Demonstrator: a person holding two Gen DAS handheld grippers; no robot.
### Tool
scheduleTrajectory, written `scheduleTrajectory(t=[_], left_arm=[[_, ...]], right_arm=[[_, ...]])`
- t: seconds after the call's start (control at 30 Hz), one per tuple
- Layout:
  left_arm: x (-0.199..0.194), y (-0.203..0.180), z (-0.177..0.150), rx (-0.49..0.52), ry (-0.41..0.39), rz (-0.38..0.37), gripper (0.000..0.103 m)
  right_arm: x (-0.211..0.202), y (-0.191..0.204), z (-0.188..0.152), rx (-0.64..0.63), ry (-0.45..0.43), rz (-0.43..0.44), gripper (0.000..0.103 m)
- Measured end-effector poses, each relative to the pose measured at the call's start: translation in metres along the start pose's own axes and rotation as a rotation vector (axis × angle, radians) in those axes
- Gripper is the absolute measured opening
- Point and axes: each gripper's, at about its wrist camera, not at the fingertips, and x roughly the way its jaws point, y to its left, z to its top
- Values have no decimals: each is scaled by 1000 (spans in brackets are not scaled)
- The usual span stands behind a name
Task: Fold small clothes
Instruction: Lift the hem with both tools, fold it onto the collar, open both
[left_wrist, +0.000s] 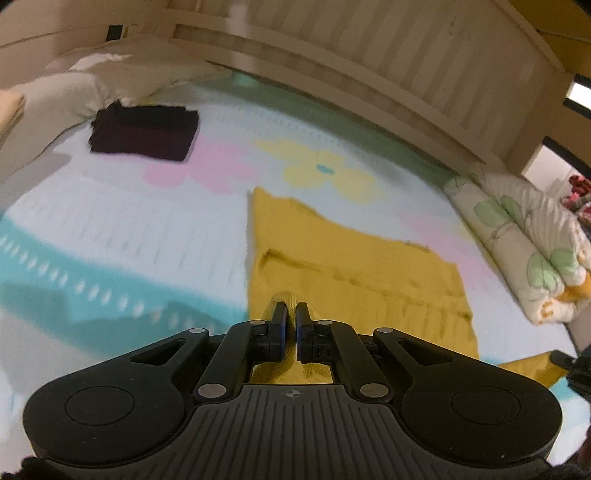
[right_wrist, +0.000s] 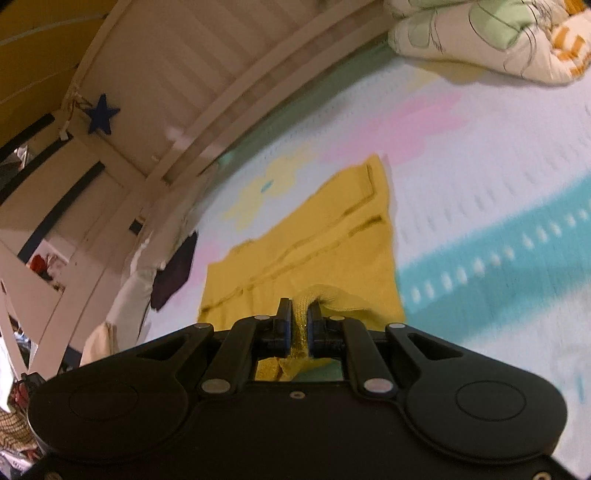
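Left claw and right claw, each clamped on a near-edge fold of the yellow knit garment, which lies spread on the flower-patterned bedspread and extends from the claws toward 12 to 2 o'clock in the left wrist view. The step in hand appears to be a fold of the near edge over the body. For a clean result, both claws should probably travel level and together toward the far edge, keeping the knit taut between them, then lay it down edge on edge before parting. Surroundings: a folded dark garment at 10 o'clock, well apart; a rolled floral quilt at 3 o'clock, near the garment's right side; slatted bed rail at 12 o'clock. Nothing appears to lie in the fold path.
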Motion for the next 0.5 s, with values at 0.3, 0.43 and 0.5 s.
scheduleTrajectory(t=[0.3, 0.43, 0.5], left_arm=[[48, -5, 59, 0, -19, 3, 5], [79, -3, 72, -9, -9, 20, 5], [95, -1, 78, -20, -3, 27, 5]], right_arm=[[53, 4, 61, 22, -30, -30, 15], [82, 2, 80, 27, -32, -49, 15], [99, -1, 88, 32, -30, -59, 15]])
